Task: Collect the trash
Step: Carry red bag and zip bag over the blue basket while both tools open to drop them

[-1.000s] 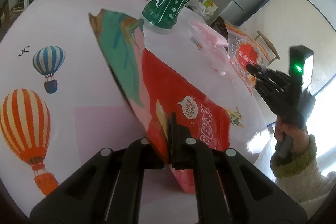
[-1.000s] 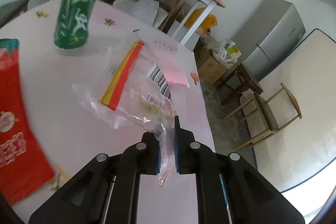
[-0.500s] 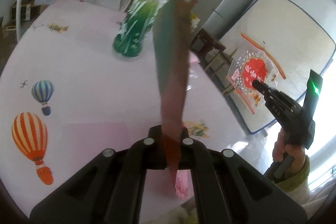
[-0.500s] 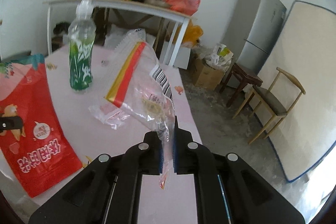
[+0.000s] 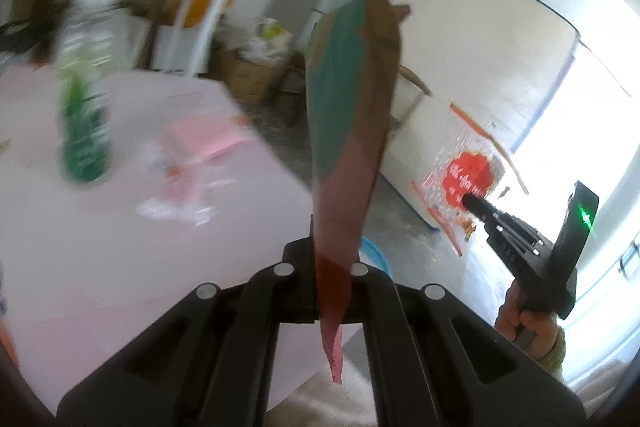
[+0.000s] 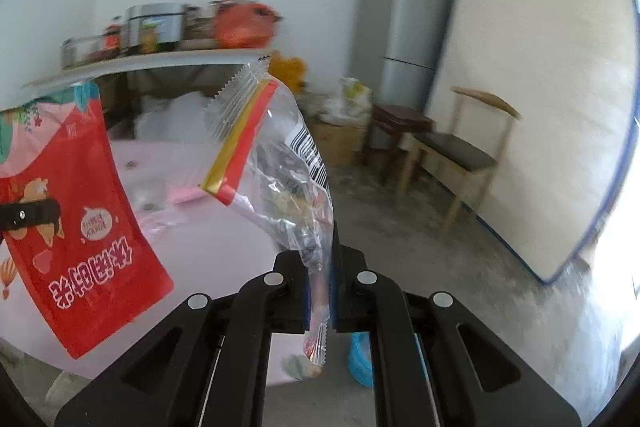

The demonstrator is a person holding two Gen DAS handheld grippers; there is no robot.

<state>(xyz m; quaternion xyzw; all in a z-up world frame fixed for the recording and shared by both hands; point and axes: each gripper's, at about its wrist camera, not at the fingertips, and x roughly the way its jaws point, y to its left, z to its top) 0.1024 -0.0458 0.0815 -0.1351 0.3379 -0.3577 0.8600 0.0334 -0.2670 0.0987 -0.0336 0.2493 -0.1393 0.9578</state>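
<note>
A: What could go wrong with the left gripper (image 5: 320, 291)?

B: It is clamped on the red pouch (image 5: 348, 147) near the bottom edge only. The rest stands up ahead of the fingers, edge-on, with a short tail hanging below them. A pinch that low on slick film could, I think, let the pouch twist or slide out on a swing. The table (image 5: 120, 247) sits down and left of the fingertips, so a drop may land on it or on the floor.

A: And what is left on the table?

B: A green bottle (image 5: 84, 131) far left of the fingers, plus some clear wrappers (image 5: 176, 203) between it and the pouch. They are blurred, so I would not say more.

A: The right gripper (image 6: 320, 291)?

B: Its jaws are closed on the clear bag (image 6: 280, 163), again near one end. The bag balloons up and left of the fingers, a serrated strip dangling beneath. It looks thin and crumpled, so it could tear or slip free.

A: Is there a bin?

B: Something blue (image 6: 360, 359) shows below the right fingers, on the floor. I cannot tell if it is a bin. If so, a release from this height could drift wide.

A: The poses?

B: Both grippers point forward and somewhat down, past the table edge. In the left view a hand (image 5: 524, 323) grips the right tool's handle, off to the right of the left fingers.
</note>
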